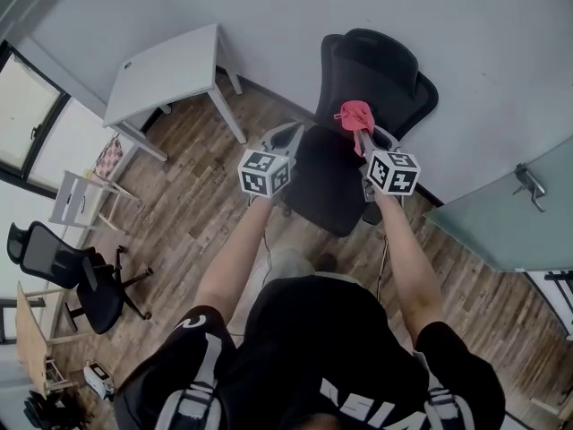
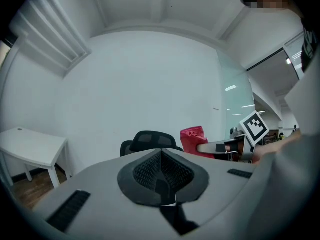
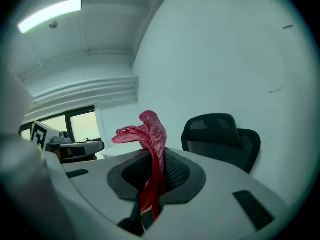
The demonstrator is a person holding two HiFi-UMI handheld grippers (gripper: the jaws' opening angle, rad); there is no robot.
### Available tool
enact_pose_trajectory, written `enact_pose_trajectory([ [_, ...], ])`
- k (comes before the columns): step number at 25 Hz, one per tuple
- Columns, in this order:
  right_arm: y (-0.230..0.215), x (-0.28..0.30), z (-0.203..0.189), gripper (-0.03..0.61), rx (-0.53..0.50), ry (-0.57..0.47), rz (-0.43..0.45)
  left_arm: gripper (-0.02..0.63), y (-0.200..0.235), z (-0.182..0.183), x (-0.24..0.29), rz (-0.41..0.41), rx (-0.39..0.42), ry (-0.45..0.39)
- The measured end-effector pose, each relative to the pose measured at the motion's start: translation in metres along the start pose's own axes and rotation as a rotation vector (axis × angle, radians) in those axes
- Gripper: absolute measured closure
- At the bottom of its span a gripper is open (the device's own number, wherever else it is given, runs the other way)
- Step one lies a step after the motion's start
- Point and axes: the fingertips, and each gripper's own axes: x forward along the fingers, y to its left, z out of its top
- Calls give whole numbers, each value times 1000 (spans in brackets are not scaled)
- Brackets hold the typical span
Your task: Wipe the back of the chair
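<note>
The black mesh-backed office chair [image 1: 372, 74] stands close against the white wall [image 1: 269, 16] with its seat toward the person, so the front of its back is open to reach while little room shows behind it. The right gripper [image 1: 363, 139] hangs just before that back, jaws clenched on a crumpled red cloth [image 1: 355, 115] bunched beyond the tips as a pad. The left gripper [image 1: 288, 133], jaws pressed together on nothing, hovers by the seat's left edge, and open wood-plank floor [image 1: 188, 213] runs left to a small white table [image 1: 170, 65].
</note>
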Motion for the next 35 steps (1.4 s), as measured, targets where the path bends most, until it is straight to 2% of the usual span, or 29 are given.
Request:
enact_pose_trajectory([
  [5,-14,30,0,514,39,26,17,589,16,2,24,-7,-9,10],
  [12,-37,75,8,512,43,40,-15,589,45,6,81,-50,-18,23],
  [26,-121,236,19,512,62,94,-150,589,142,9,216,-177,-15,65],
  [35,-163,317,26,512,108,95,-251,589,194,1,270,-258,-12,106],
])
